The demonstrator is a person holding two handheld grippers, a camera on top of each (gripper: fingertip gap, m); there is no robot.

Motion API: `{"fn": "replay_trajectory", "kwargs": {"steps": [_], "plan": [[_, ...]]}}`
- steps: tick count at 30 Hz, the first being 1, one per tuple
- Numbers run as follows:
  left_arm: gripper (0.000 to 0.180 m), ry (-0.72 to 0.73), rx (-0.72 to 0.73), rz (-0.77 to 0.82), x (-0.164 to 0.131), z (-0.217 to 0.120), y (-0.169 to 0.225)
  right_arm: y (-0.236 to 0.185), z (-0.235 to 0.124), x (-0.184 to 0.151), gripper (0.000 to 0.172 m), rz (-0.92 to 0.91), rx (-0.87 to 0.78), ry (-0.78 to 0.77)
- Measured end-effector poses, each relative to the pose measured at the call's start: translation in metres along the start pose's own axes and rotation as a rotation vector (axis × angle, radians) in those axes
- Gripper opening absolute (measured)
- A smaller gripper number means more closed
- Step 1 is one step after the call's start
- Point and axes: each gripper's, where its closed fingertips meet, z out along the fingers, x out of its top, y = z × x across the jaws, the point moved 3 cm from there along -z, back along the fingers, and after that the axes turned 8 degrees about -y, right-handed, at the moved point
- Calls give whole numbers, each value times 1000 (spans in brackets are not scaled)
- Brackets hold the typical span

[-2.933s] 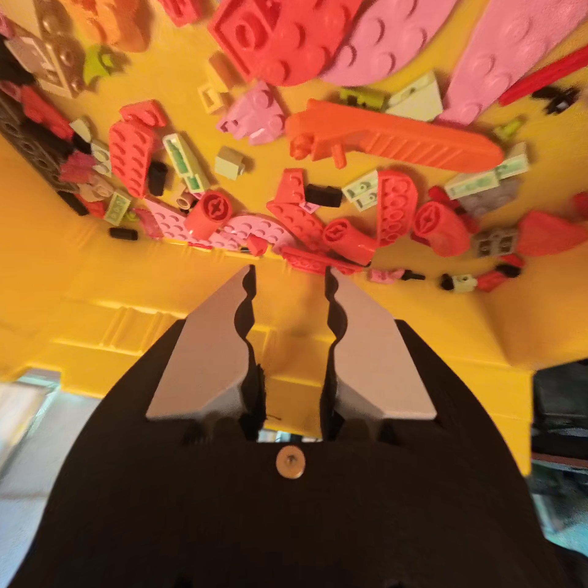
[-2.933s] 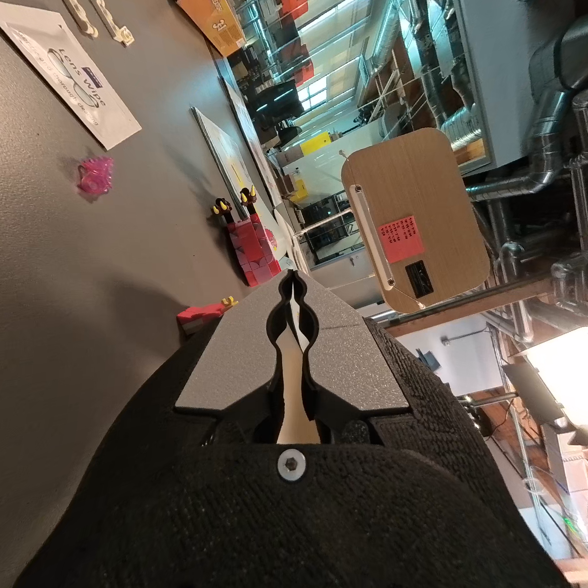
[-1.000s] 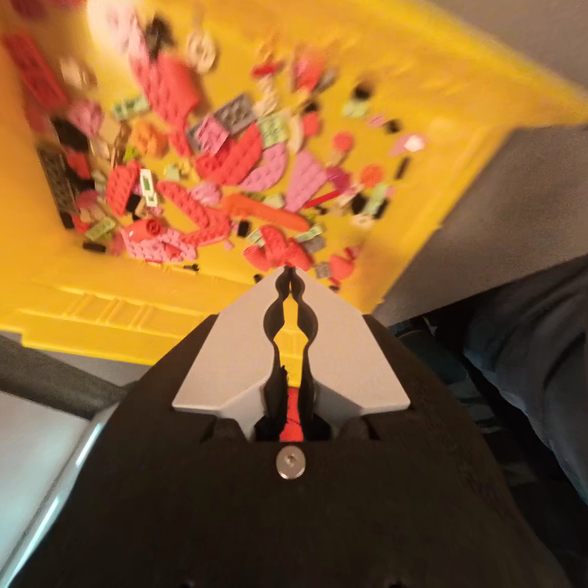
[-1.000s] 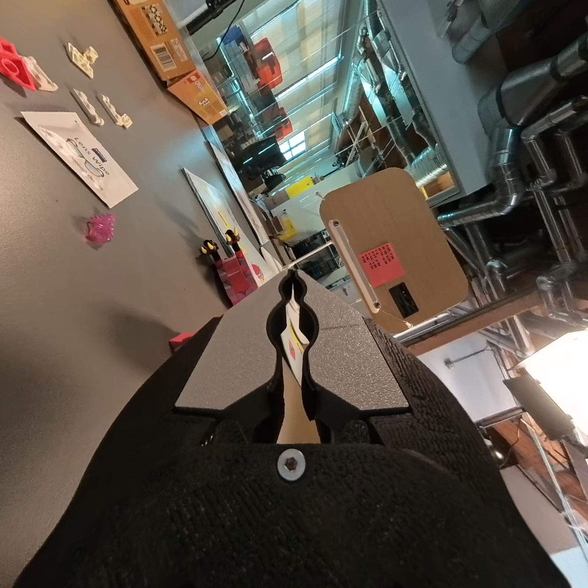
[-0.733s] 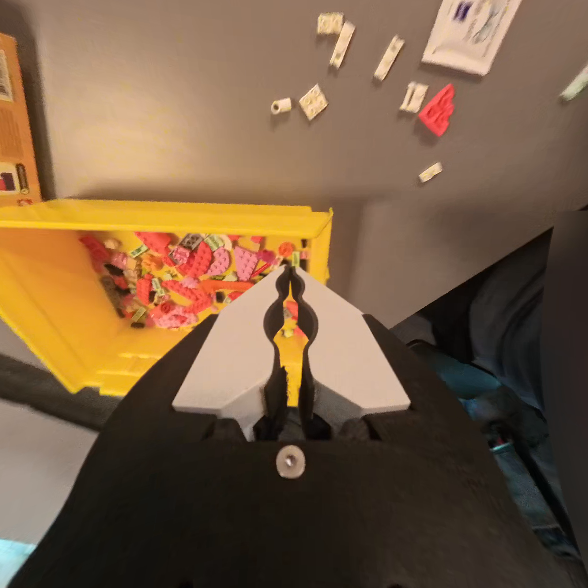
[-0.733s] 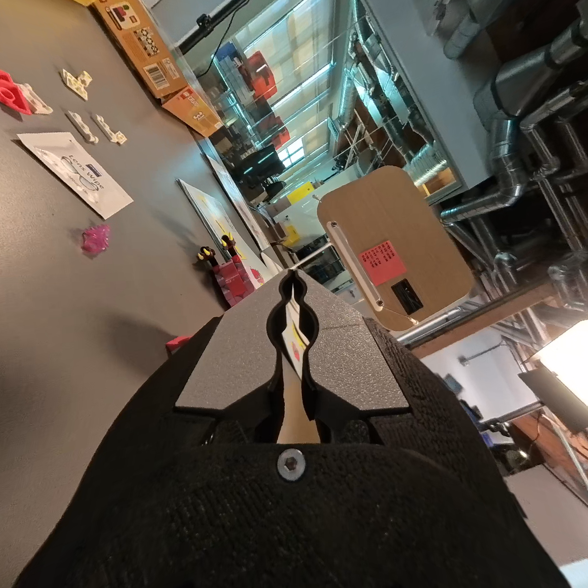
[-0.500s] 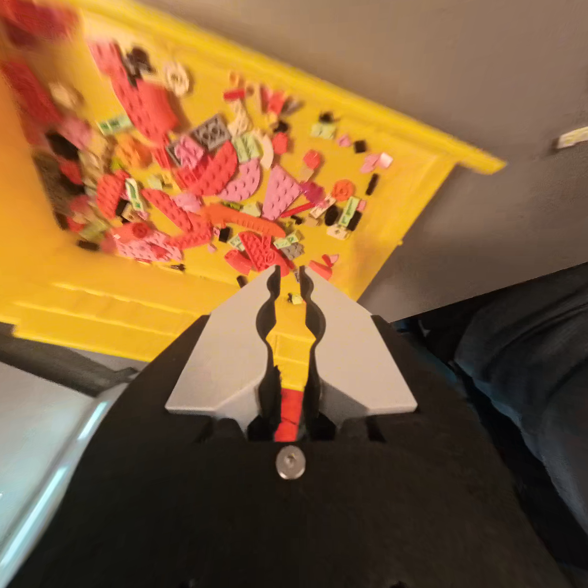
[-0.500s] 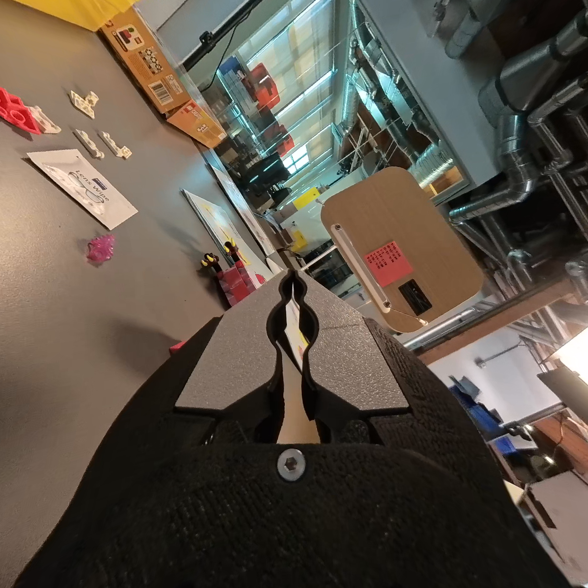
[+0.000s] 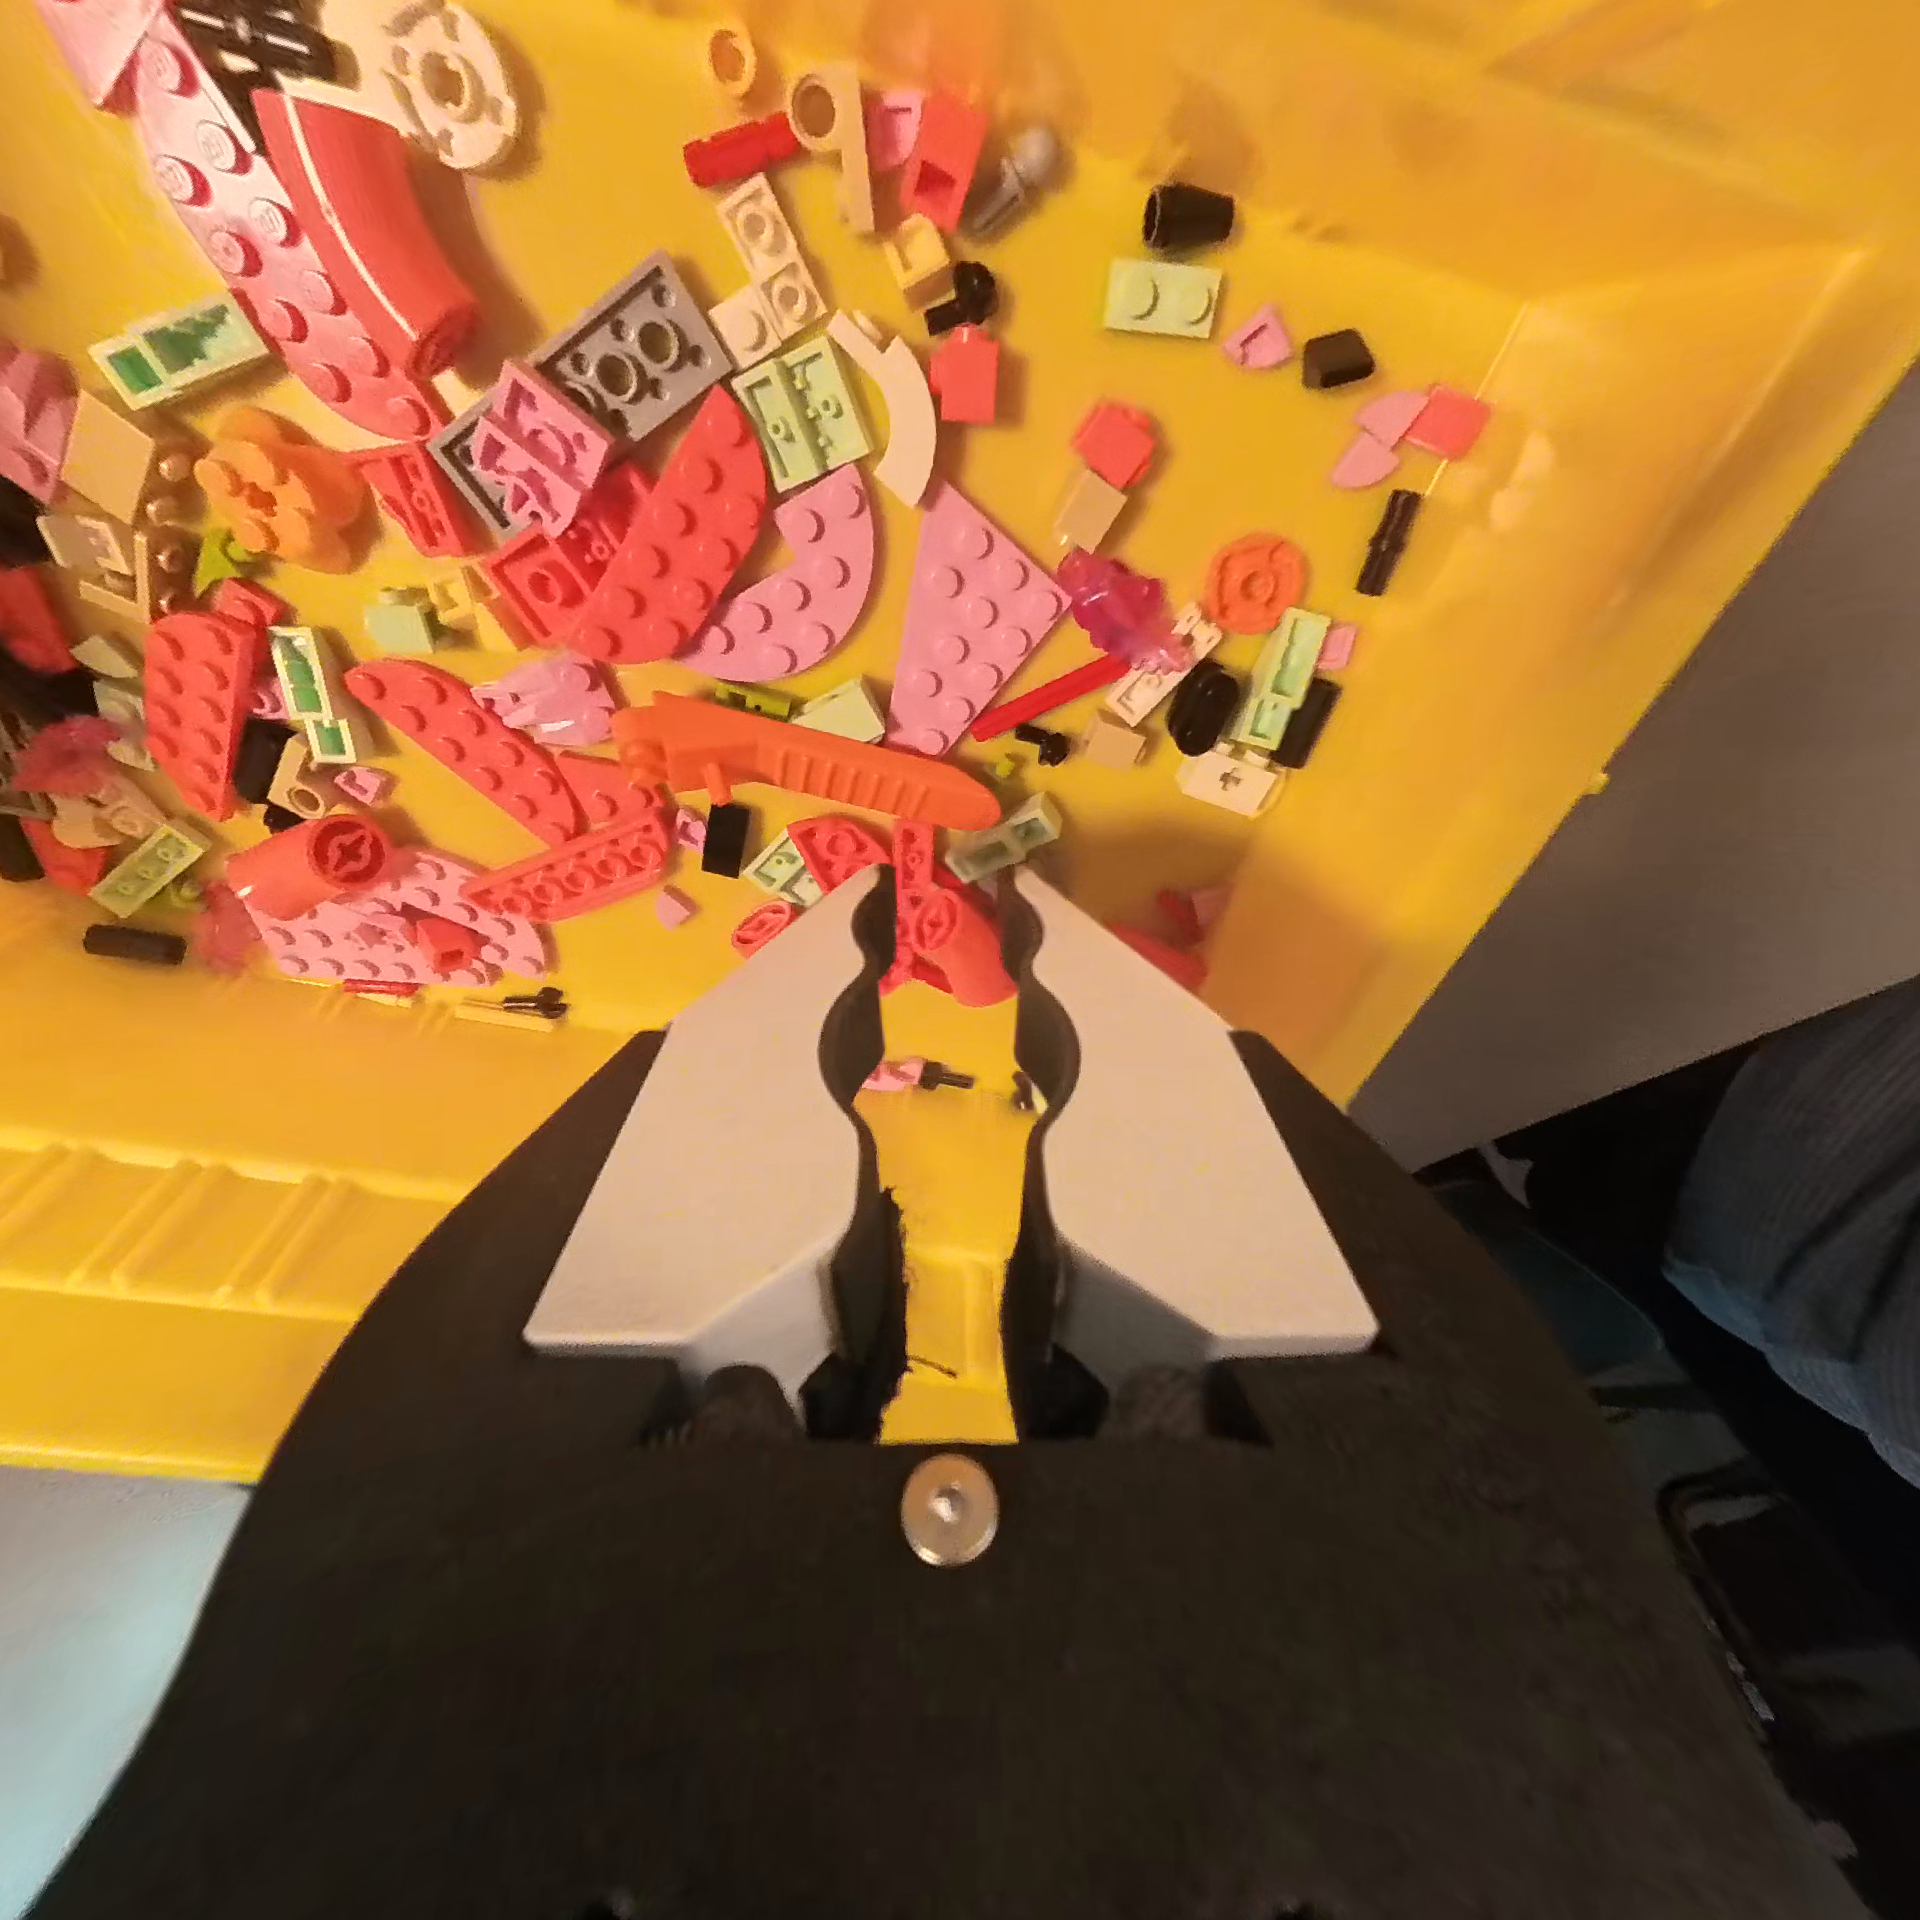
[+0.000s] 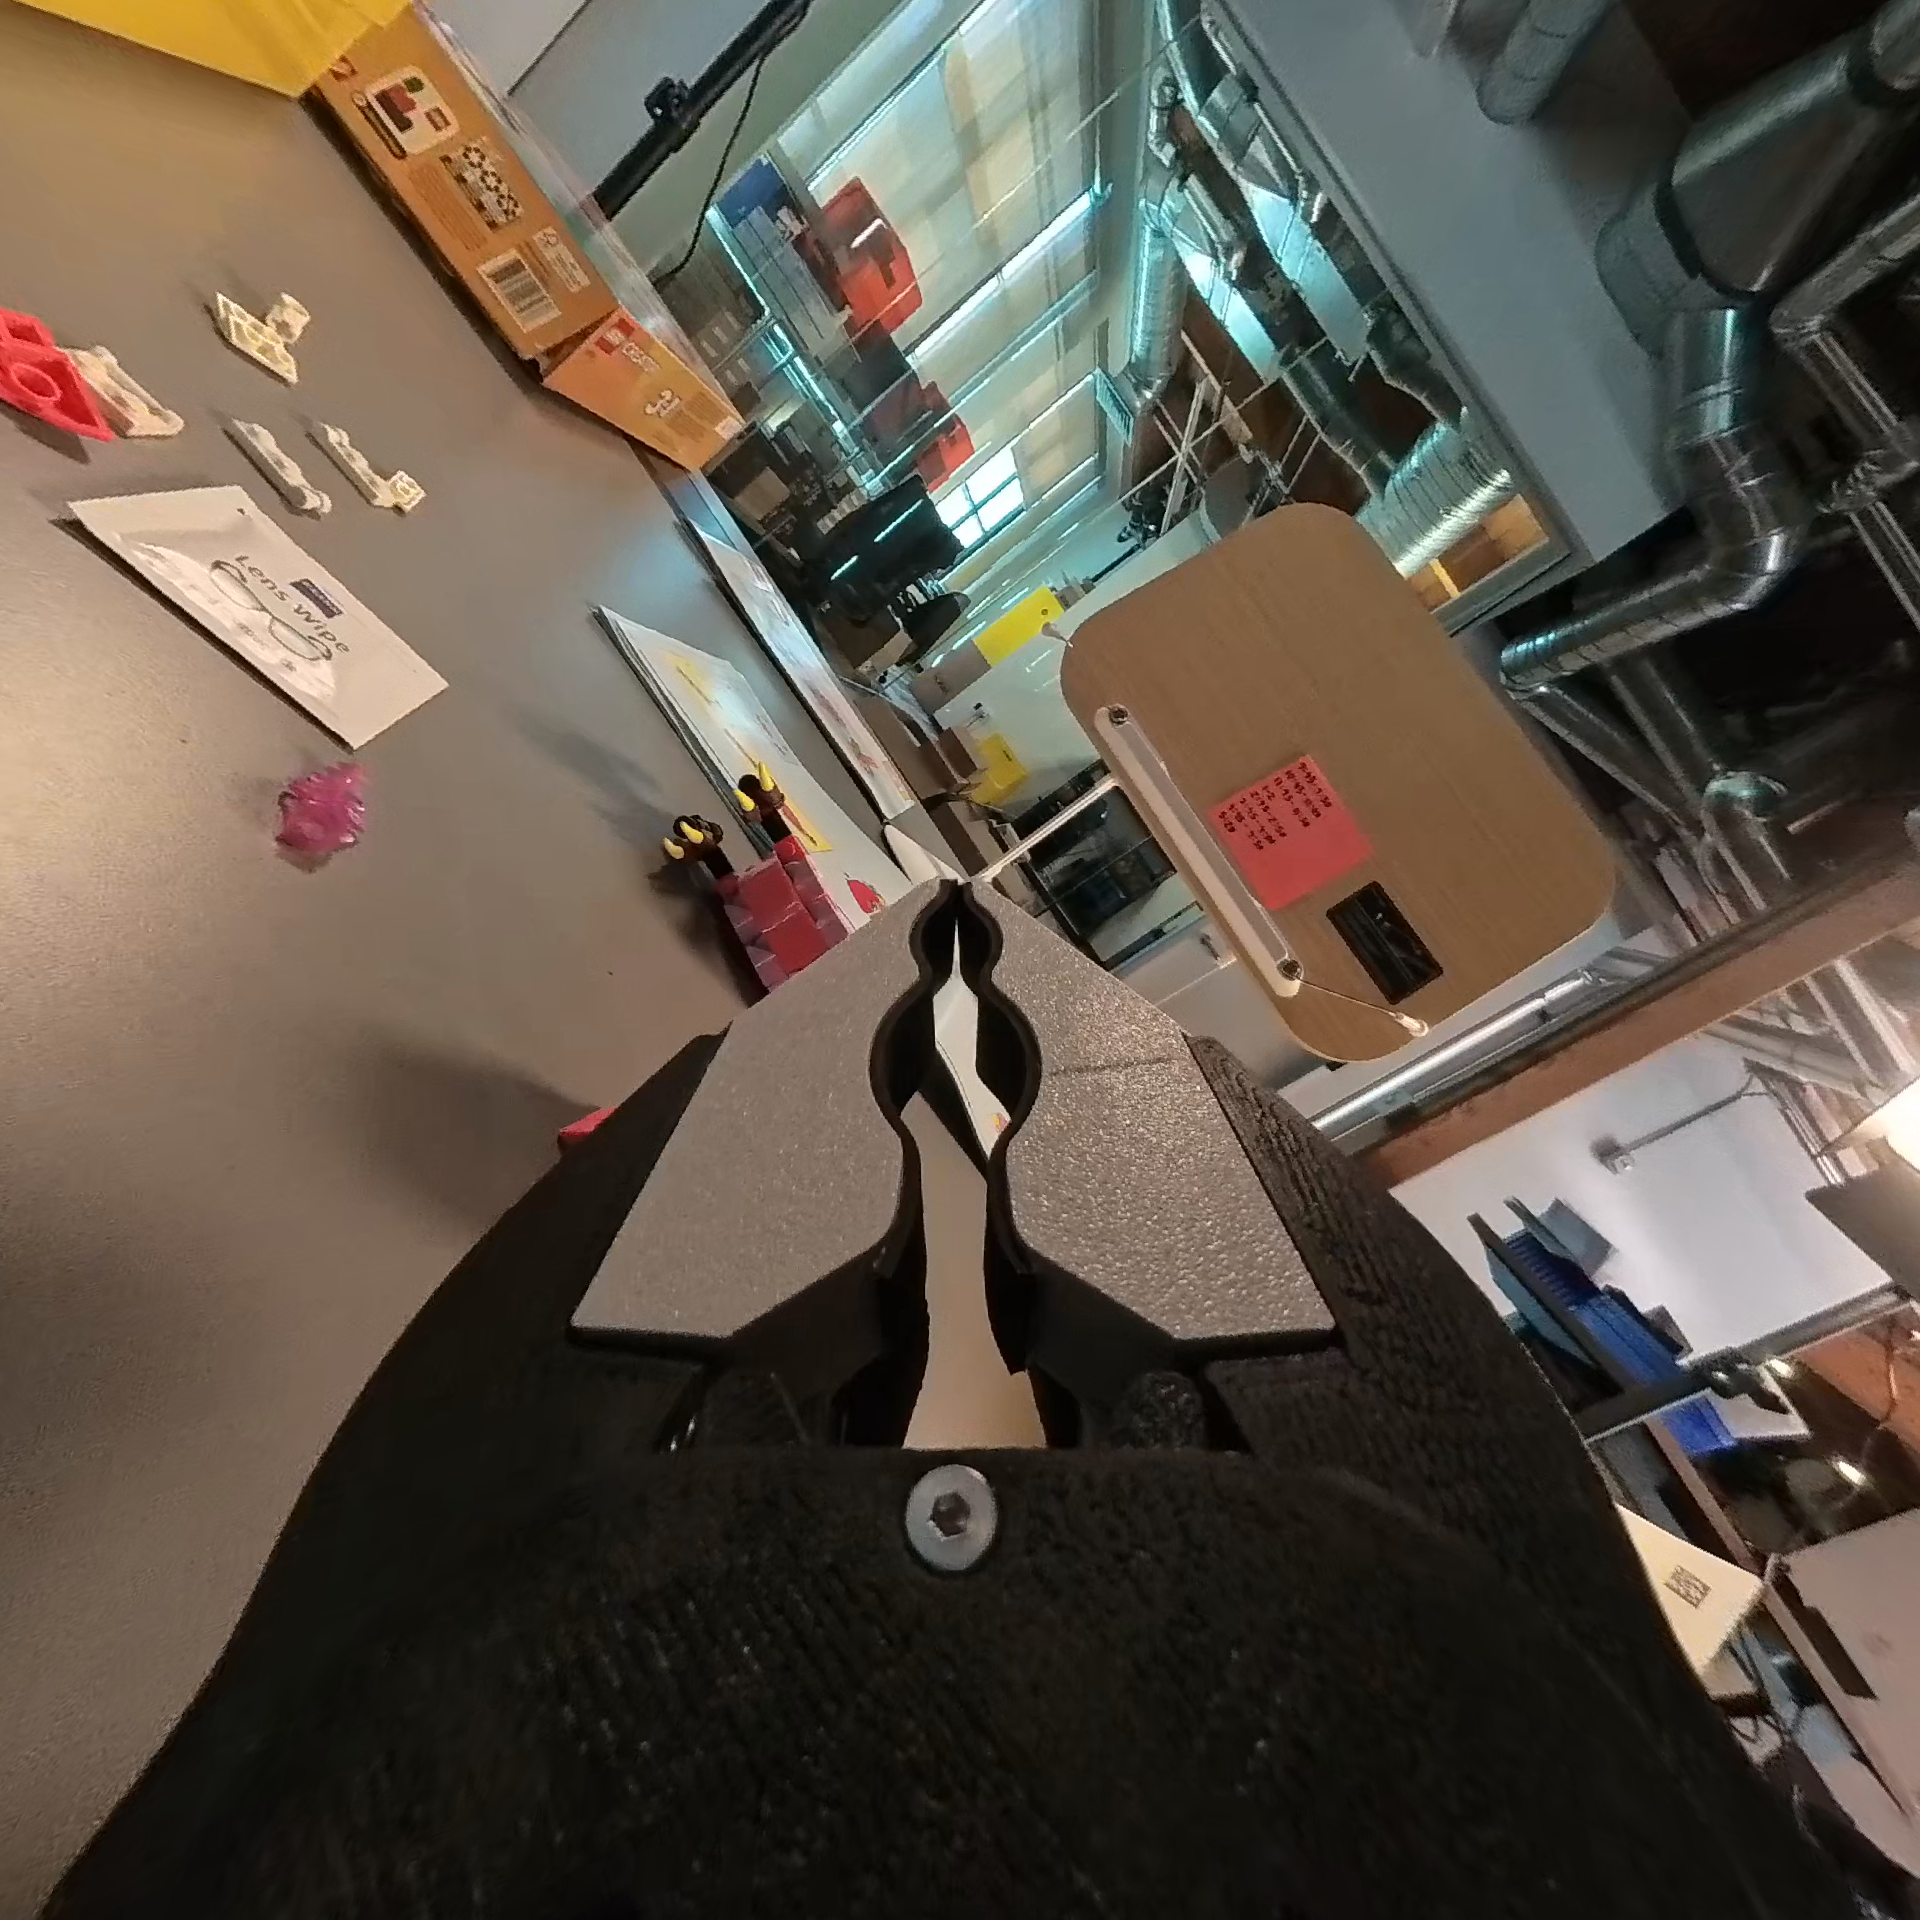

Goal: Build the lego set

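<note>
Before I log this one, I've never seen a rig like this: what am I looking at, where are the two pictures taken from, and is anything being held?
A person carries two hand-held grippers, each with a camera looking along its two fingers. The left hand-held gripper hangs open over a yellow bin of loose toy bricks; a red brick piece lies between its fingertips, with a gap at each side, just below an orange tool. The right hand-held gripper is shut, nothing showing between its tips, above a grey table with a white packet, a pink crystal piece and a small red brick model.
</note>
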Motion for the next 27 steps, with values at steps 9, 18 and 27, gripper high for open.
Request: {"fn": "replay_trajectory", "kwargs": {"steps": [9, 18, 27], "plan": [[14, -24, -6, -10, -3, 16, -4, -1, 1, -1, 0, -8, 3, -7], [7, 24, 60, 19, -4, 12, -9, -3, 0, -1, 0, -21, 3, -9], [6, 1114, -353, 109, 35, -149, 103, -13, -11, 61, 26, 26, 237, 278]]}}
